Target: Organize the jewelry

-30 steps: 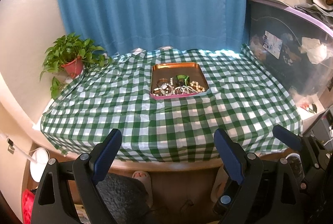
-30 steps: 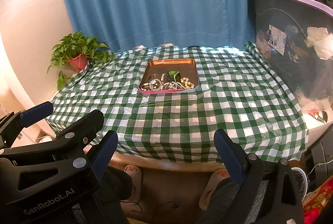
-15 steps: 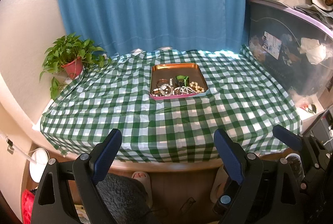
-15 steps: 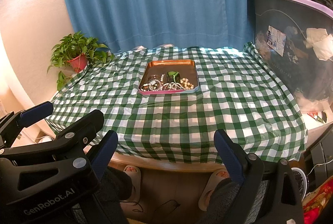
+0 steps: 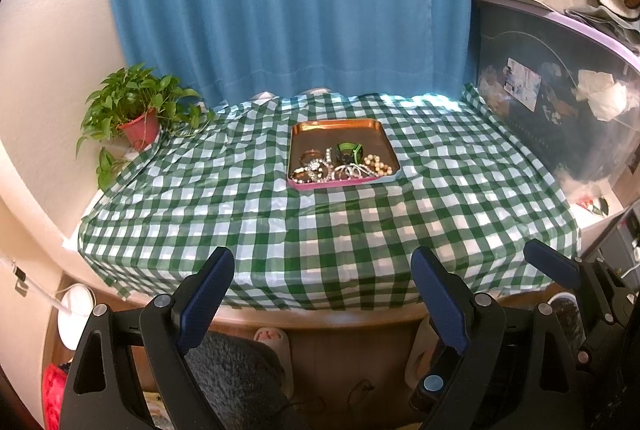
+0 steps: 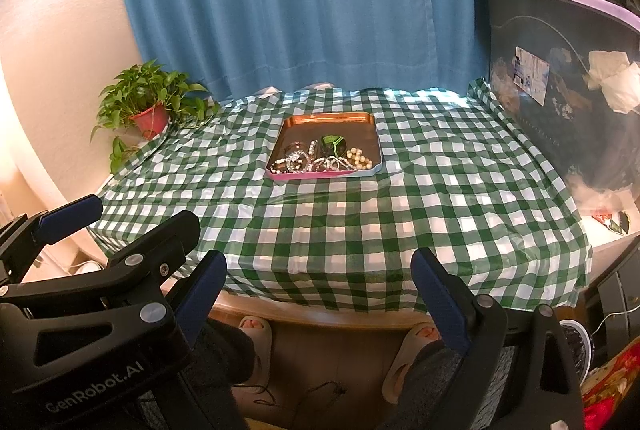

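Note:
A copper tray [image 5: 335, 128] with pink and pale-blue sides sits mid-table on a green checked cloth; it also shows in the right wrist view [image 6: 326, 121]. In its front half lies a tangle of jewelry [image 5: 340, 166]: sparkly bracelets, a pearl string [image 5: 377, 163] and a green band [image 5: 350, 150]. The jewelry also shows in the right wrist view [image 6: 320, 159]. My left gripper [image 5: 323, 270] is open and empty, held back before the table's near edge. My right gripper [image 6: 319, 272] is open and empty, beside the left one.
A potted plant [image 5: 138, 114] stands at the table's far left corner. A blue curtain [image 5: 288, 2] hangs behind. A dark storage bin [image 5: 560, 110] with a purple rim stands along the right side. The person's feet in slippers [image 6: 256, 330] show under the table.
Both grippers have drawn back very slightly from the table; the tray looks a little farther. Jaws have stayed open.

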`<state>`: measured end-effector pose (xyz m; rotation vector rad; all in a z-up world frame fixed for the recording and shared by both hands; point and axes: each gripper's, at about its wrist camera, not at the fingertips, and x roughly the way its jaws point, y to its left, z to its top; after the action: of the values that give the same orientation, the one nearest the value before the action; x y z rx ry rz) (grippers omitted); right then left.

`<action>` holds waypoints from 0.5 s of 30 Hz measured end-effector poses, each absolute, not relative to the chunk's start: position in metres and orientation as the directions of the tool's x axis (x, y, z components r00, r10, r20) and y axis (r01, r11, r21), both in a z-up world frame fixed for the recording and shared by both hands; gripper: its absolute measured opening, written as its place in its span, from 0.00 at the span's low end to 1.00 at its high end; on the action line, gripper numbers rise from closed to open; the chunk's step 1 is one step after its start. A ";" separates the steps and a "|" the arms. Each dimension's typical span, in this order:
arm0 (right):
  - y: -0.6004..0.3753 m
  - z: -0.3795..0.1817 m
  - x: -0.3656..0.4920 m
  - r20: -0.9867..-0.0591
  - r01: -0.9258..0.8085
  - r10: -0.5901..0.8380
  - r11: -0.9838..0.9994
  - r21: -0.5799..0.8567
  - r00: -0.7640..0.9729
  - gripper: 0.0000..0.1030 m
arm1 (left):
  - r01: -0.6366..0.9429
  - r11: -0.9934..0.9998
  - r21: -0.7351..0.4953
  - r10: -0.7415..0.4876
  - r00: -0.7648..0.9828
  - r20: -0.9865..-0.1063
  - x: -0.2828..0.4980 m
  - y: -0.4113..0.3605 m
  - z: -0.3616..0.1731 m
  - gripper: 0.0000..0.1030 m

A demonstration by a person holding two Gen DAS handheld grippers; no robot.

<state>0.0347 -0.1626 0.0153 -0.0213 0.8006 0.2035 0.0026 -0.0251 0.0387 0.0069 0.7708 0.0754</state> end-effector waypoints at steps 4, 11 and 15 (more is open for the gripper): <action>-0.160 0.015 0.034 -0.716 -0.189 0.174 0.980 0.060 0.676 0.90 | -0.066 0.997 0.034 0.071 0.714 -0.696 0.003 -0.026 0.039 0.87; -0.162 0.015 0.034 -0.716 -0.189 0.173 0.980 0.058 0.677 0.90 | -0.065 0.997 0.035 0.071 0.712 -0.699 0.002 -0.023 0.037 0.87; -0.161 0.015 0.034 -0.717 -0.188 0.171 0.981 0.057 0.676 0.90 | -0.067 0.997 0.028 0.067 0.713 -0.697 0.003 -0.025 0.037 0.87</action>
<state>0.0335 -0.1612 0.0151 -0.0217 0.8036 0.2021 0.0026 -0.0252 0.0367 0.0003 0.7728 0.0745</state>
